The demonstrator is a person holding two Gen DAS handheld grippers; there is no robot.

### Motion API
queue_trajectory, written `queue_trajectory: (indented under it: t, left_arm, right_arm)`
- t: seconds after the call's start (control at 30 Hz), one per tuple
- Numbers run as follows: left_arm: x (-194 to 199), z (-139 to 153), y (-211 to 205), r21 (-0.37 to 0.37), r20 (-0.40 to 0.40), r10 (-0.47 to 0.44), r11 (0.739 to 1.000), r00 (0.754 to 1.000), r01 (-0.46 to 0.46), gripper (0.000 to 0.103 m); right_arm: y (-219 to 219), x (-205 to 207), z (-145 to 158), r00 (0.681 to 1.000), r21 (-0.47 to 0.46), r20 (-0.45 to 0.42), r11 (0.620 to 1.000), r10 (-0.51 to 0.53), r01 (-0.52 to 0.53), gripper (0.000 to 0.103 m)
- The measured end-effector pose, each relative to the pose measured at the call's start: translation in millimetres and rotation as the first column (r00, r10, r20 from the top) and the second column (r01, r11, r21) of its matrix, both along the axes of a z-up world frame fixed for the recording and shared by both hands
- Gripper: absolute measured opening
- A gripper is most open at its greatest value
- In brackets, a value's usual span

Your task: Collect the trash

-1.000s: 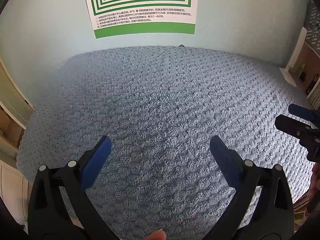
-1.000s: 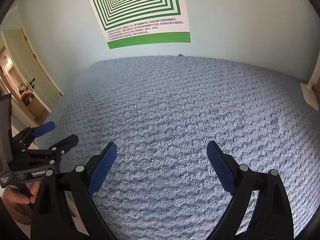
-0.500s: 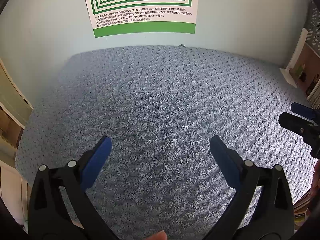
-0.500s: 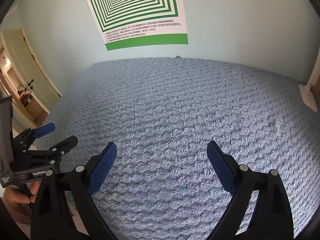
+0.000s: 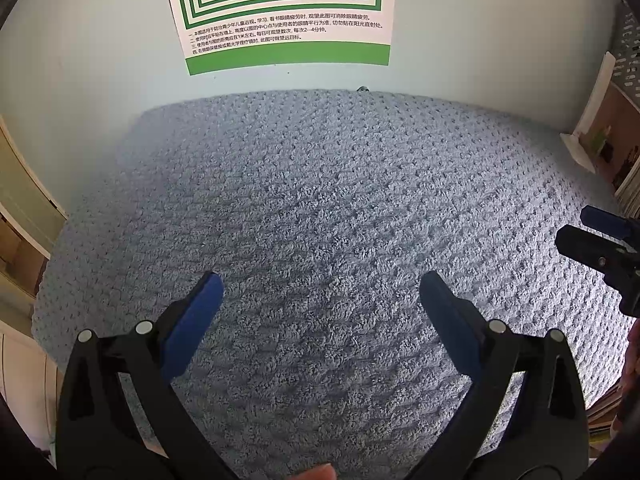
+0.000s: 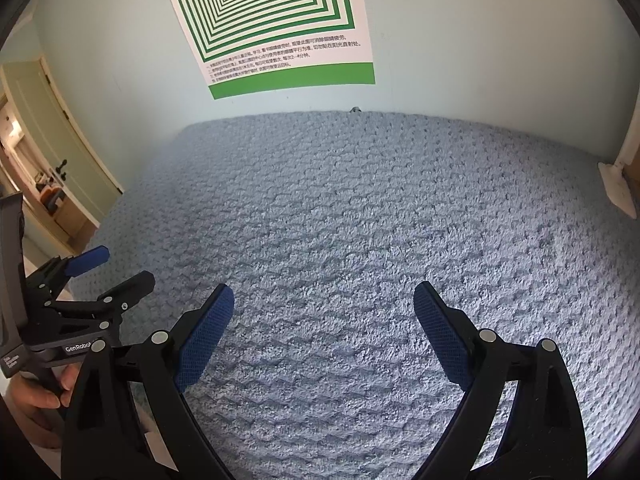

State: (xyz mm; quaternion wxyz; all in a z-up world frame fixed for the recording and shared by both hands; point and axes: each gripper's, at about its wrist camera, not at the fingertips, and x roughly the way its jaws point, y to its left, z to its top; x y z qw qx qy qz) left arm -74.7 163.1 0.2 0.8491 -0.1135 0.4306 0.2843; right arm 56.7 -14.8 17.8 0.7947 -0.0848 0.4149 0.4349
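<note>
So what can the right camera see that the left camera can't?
Only the right camera shows a door with a dark handle, and a hand holding the left gripper. Only the left camera shows shelves at the right edge, and the tip of the right gripper. Both show the blue fuzzy blanket, the green striped poster, the pale wall, and open grippers holding nothing. No trash shows in either.

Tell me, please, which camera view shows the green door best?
The right wrist view: the green door stands at its left edge, handle visible, beside the blue blanket. The left wrist view shows only pale framing at its left edge, no door face.
</note>
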Motion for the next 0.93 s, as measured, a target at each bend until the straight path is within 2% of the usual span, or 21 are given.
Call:
queue_trajectory:
  t: [0.93]
  left_arm:
    - [6.3,-5.8,-1.2,-0.01,-0.024,-0.005,1.0,1.0,0.004,0.096]
  right_arm:
    - [-4.2,4.6,-1.6,1.0,-0.003,-0.007,1.0,-0.015,0.015,0.091]
